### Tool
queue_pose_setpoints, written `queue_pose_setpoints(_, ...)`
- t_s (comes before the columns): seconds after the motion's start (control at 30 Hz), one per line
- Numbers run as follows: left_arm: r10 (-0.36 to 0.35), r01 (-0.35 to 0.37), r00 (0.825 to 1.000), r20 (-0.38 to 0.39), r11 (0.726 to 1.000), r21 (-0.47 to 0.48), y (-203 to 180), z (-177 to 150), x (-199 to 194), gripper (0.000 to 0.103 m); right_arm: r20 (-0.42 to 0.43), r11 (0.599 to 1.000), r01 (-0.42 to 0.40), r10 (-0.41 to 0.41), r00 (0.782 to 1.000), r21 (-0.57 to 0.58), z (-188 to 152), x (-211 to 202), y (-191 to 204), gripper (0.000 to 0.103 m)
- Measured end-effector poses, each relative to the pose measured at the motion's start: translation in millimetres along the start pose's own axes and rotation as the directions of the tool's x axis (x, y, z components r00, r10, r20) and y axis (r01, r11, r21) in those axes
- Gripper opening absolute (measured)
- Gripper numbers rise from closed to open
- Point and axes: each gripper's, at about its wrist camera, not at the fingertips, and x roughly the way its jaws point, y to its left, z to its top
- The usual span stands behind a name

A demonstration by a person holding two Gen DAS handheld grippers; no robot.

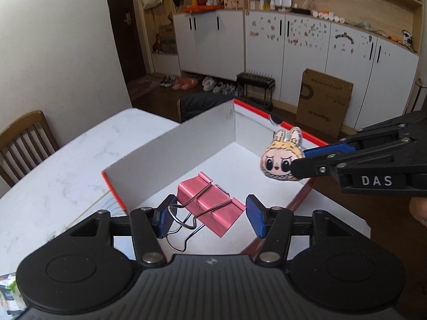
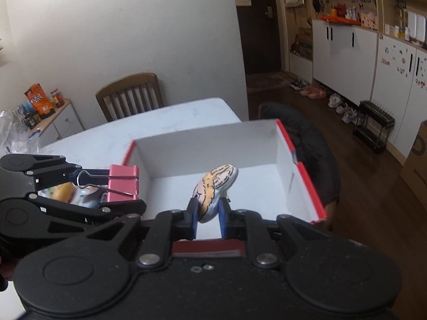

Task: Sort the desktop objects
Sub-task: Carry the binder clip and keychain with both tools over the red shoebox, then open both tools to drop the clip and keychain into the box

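Note:
A pink binder clip (image 1: 210, 205) hangs between the pads of my open left gripper (image 1: 209, 217), over the white inside of a red-edged box (image 1: 202, 133); one wire handle touches the left pad (image 1: 164, 220). In the right wrist view the clip (image 2: 123, 182) is at the box's left edge beside the left gripper (image 2: 80, 184). My right gripper (image 2: 208, 209) is shut on a bunny-eared cartoon face charm (image 2: 213, 189), held over the box (image 2: 208, 144). In the left wrist view the charm (image 1: 283, 157) and the right gripper (image 1: 304, 160) are above the box's right rim.
The box sits on a white marble table (image 1: 66, 165). A wooden chair (image 2: 130, 96) stands at the table's far side. Snack packets (image 2: 40, 101) sit on a side cabinet at the left. A dark jacket (image 2: 307, 133) lies behind the box.

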Motion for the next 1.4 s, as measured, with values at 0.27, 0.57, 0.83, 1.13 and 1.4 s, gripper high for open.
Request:
queue_pose_setpoints(0.27, 0.025, -0.024, 0.995, -0.101, 1.0, 0.012, 3.0, 15.7, 49.5, 0.056, -0.101, 1.0, 0.019, -0.021, 0.995, -0.022, 7.4, 38.7, -21.0, 0.015)
queue_pose_setpoints(0.57, 0.028, -0.022, 0.977, -0.211, 0.999, 0.034, 7.4, 30.1, 98.2, 0.056, -0.188, 0.998, 0.028, -0.039, 0.981, -0.06, 11.0, 81.5, -36.2, 0.015)
queue_pose_setpoints(0.83, 0.012, -0.006, 0.941, -0.338, 1.0, 0.017, 9.0, 31.6, 138.5, 0.056, -0.27, 0.994, 0.026, -0.053, 0.961, -0.103, 13.1, 109.6, -37.8, 0.015)
queue_pose_setpoints(1.13, -0.016, 0.019, 0.908, -0.419, 1.0, 0.003, 9.1, 24.7, 163.4, 0.056, -0.343, 0.995, 0.018, -0.052, 0.938, -0.101, 13.5, 130.7, -44.5, 0.015)
queue_pose_setpoints(1.4, -0.033, 0.034, 0.878, -0.478, 0.999, -0.007, 9.5, 22.0, 177.8, 0.056, -0.382, 0.994, 0.008, -0.047, 0.923, -0.105, 14.5, 138.8, -45.9, 0.015)
